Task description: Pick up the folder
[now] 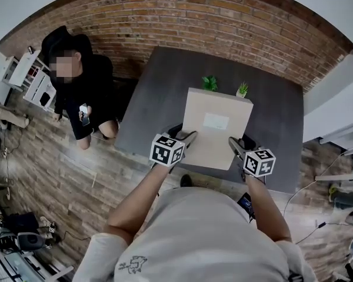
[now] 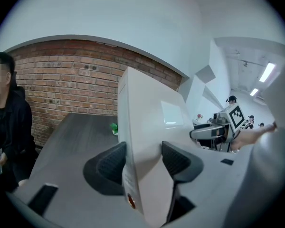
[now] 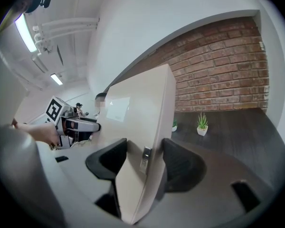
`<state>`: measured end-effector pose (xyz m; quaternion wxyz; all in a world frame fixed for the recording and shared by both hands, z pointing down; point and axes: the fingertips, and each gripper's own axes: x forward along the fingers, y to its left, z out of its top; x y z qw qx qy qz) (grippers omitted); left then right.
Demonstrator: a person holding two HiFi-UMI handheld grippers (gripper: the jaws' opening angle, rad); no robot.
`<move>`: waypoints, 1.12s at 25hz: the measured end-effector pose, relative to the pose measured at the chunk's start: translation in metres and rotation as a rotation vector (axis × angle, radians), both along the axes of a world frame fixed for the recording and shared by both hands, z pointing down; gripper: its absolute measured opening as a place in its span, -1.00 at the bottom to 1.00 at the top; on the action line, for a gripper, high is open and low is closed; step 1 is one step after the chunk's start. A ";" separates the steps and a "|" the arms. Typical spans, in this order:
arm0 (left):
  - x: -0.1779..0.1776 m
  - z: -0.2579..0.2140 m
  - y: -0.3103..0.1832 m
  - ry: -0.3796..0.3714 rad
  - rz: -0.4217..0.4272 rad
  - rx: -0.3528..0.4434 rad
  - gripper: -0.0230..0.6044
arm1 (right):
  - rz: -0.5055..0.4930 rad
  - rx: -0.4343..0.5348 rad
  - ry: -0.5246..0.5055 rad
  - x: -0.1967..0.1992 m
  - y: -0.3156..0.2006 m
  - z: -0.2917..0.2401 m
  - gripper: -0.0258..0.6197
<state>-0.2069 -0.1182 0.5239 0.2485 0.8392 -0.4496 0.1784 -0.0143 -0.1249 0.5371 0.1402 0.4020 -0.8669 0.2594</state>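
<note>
Folder [image 1: 215, 128], beige with a pale label on its broad face, was held up over the dark grey table [image 1: 153, 93], tilted, its near edge toward the person; left gripper [image 2: 143, 163] was clamped on the folder's left edge, one dark pad on each side of it, jaws standing as far apart as the folder is thick; right gripper [image 3: 145, 163] gripped the right edge the same way, a small metal clip [image 3: 146, 158] on that edge sitting between its pads; two small potted plants [image 1: 210, 83] stood on the table's far side, beyond the folder; seated person [image 1: 76, 81] in black was on the wood floor left of the table, by the brick wall [image 1: 194, 16].
</note>
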 end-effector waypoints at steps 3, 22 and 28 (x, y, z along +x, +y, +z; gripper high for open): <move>0.016 -0.004 0.010 -0.006 -0.014 0.004 -0.12 | -0.013 0.004 -0.005 0.016 0.007 -0.003 -0.17; 0.110 -0.019 0.117 -0.054 -0.030 0.043 -0.12 | -0.038 0.050 -0.029 0.110 0.108 -0.016 -0.17; 0.114 -0.027 0.140 -0.069 0.002 0.066 -0.12 | -0.011 0.062 -0.037 0.113 0.136 -0.020 -0.17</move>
